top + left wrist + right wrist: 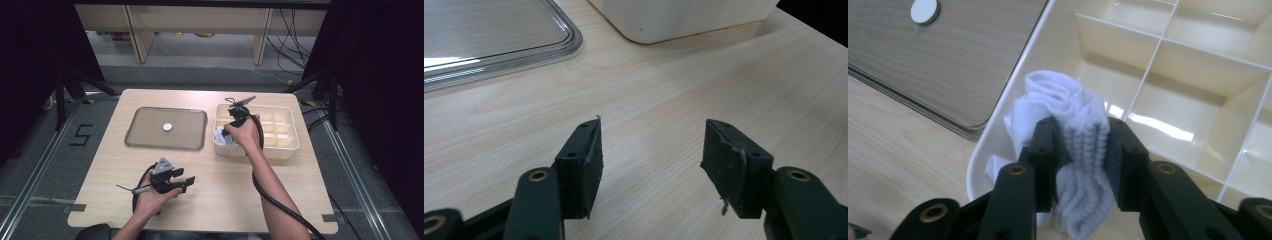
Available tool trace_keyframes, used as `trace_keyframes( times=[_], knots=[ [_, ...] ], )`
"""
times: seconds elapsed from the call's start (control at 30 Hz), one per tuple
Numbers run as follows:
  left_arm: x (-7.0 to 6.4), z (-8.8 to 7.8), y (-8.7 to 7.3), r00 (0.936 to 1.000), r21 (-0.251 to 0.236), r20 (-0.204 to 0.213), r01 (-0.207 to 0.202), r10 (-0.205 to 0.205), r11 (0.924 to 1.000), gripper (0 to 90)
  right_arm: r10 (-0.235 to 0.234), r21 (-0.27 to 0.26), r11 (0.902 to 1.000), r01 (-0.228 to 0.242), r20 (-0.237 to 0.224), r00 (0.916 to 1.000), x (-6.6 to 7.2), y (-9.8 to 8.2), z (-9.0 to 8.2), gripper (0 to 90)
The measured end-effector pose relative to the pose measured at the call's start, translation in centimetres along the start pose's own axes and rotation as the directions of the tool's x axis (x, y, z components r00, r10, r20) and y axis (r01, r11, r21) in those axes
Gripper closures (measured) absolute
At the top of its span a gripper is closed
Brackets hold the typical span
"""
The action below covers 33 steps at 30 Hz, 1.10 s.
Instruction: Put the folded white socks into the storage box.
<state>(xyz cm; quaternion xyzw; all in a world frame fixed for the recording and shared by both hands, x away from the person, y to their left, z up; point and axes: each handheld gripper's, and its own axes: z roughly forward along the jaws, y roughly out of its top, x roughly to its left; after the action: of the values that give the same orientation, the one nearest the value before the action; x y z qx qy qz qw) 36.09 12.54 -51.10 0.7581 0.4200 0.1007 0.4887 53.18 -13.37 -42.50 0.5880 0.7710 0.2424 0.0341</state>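
A bunched white sock (1068, 107) is pinched between the jaws of my right gripper (1083, 150), which is shut on it over the near left corner compartment of the cream divided box (1193, 75). From above, the sock (221, 136) peeks out under the right hand at the box (287, 150). My left gripper (186, 182) hovers low over the bare wood near the table's front, jaws wide apart. In the left gripper view its fingers (584, 165) frame empty tabletop, so the left gripper (651, 165) is open.
A clear shallow tray (145, 142) lies left of the box with a small white disc (167, 127) in its middle; the disc (924, 10) and tray (499, 45) also appear in the gripper views. Dark stands flank the table.
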Motion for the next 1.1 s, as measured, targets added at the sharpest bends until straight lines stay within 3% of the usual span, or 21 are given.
trace_keyframes(
  times=[0.07, 0.1, 0.13, 0.17, 0.2, 0.3, 0.47, 0.73, 0.8, 0.83, 0.87, 0.9, 1.1],
  knots=[
    [0.1, 0.0, 0.0, 0.9999, 0.008, 0.008, -0.006, 0.006, 0.9999, 40.7, -0.042, -0.020, 0.9989, 0.042, -0.008, 0.9991, 0.0, -0.1, 0.0, 71.3],
    [0.1, 0.0, 0.0, 0.9999, 0.009, 0.009, -0.008, 0.008, 0.9999, 40.7, -0.007, 0.006, 1.0000, 0.007, 0.017, 0.9998, 0.3, -0.1, -0.1, 72.2],
    [0.0, 0.0, 0.0, 1.0000, 0.003, 0.005, -0.006, 0.006, 1.0000, 40.7, -0.037, -0.007, 0.9993, 0.037, 0.006, 0.9993, 0.3, -0.1, -0.1, 72.9],
    [0.0, 0.0, 0.0, 1.0000, 0.002, 0.007, -0.006, 0.006, 1.0000, 40.7, -0.050, -0.013, 0.9986, 0.051, 0.023, 0.9985, 0.4, -0.2, 0.0, 73.6],
    [0.0, 0.0, 0.0, 1.0000, 0.006, 0.004, -0.004, 0.004, 1.0000, 40.7, -0.033, -0.001, 0.9994, 0.033, 0.038, 0.9987, 0.7, -0.2, -0.1, 74.1],
    [0.0, 0.1, 0.0, 1.0000, 0.001, 0.006, -0.002, 0.002, 1.0000, 40.7, -0.060, -0.004, 0.9982, 0.060, 0.060, 0.9964, 1.0, -0.3, 0.0, 75.4],
    [0.0, 0.1, 0.0, 1.0000, 0.001, 0.008, -0.006, 0.006, 1.0000, 40.7, -0.038, 0.003, 0.9993, 0.038, 0.089, 0.9953, 1.6, -0.4, 0.3, 77.0],
    [-0.1, 0.1, 0.0, 1.0000, -0.003, 0.002, -0.004, 0.004, 1.0000, 40.7, -0.058, 0.001, 0.9983, 0.059, 0.122, 0.9908, 1.8, -0.3, 0.7, 78.2],
    [-0.1, 0.1, 0.0, 1.0000, -0.001, 0.001, -0.003, 0.003, 1.0000, 40.7, -0.074, 0.004, 0.9972, 0.074, 0.120, 0.9900, 1.7, -0.3, 0.7, 78.5],
    [-0.1, 0.1, 0.1, 1.0000, 0.002, -0.001, -0.002, 0.002, 1.0000, 40.7, -0.042, 0.016, 0.9991, 0.040, 0.117, 0.9922, 1.9, -0.3, 0.6, 78.6],
    [-0.1, 0.1, 0.1, 1.0000, 0.003, 0.002, -0.001, 0.001, 1.0000, 40.7, -0.039, 0.019, 0.9991, 0.037, 0.122, 0.9918, 2.0, -0.3, 0.7, 78.7],
    [-0.1, 0.1, 0.1, 1.0000, 0.001, -0.001, -0.001, 0.001, 1.0000, 40.7, -0.060, 0.009, 0.9982, 0.059, 0.117, 0.9914, 1.8, -0.3, 0.8, 78.7],
    [-0.1, 0.1, 0.1, 1.0000, 0.004, 0.002, -0.003, 0.003, 1.0000, 40.6, -0.062, 0.019, 0.9980, 0.060, 0.129, 0.9897, 1.7, -0.4, 1.1, 79.2]
  ],
)
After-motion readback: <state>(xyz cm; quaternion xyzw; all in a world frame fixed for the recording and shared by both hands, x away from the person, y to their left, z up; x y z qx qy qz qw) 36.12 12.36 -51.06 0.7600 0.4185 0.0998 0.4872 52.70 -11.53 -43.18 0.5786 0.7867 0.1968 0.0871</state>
